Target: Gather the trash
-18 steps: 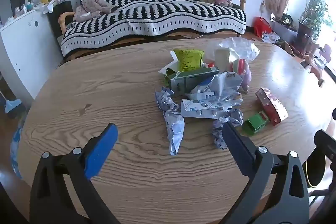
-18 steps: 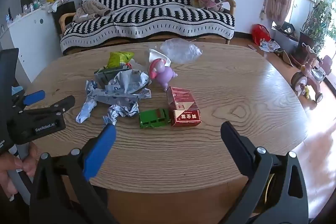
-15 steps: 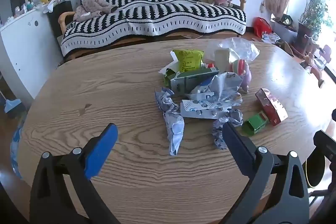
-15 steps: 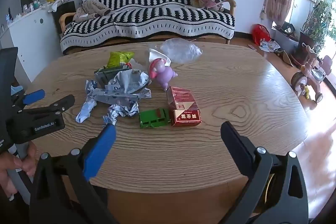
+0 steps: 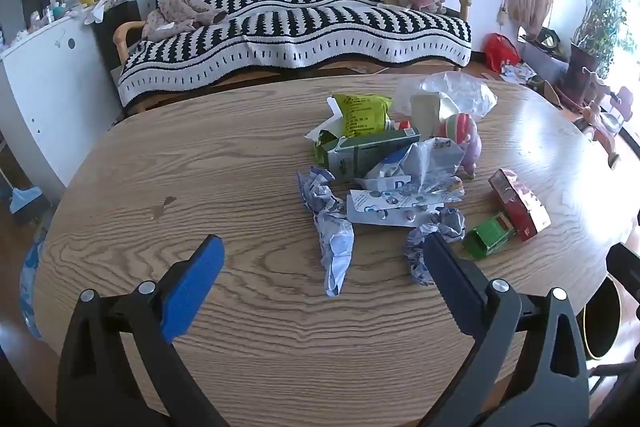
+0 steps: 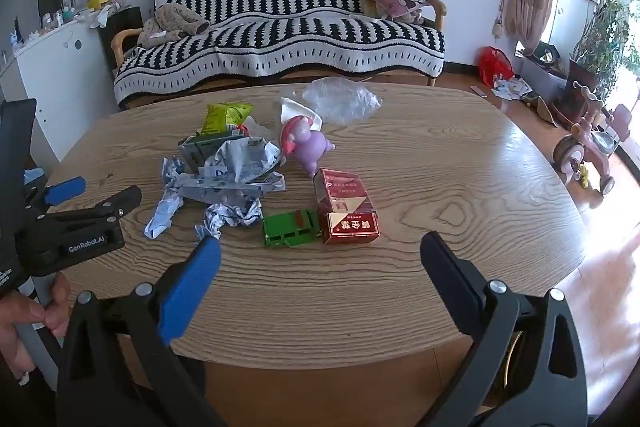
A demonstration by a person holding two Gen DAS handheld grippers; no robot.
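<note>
Living room with striped sofa [image 5: 296,27] behind; oval wooden table [image 5: 224,187] carries the trash, heaped mid-table as if dumped for sorting: crumpled paper wrappers [image 5: 404,183], red cigarette box [image 6: 347,211], green toy truck [image 6: 290,228] beside it. Left gripper [image 5: 320,275] and right gripper [image 6: 320,267] are held level, short of the pile, jaws spread wide, nothing gripped.

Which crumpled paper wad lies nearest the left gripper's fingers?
The small crumpled wad beside the green box: the left gripper has one fingertip overlapping it in view. The long twisted strip lies farther left, between the fingers.
</note>
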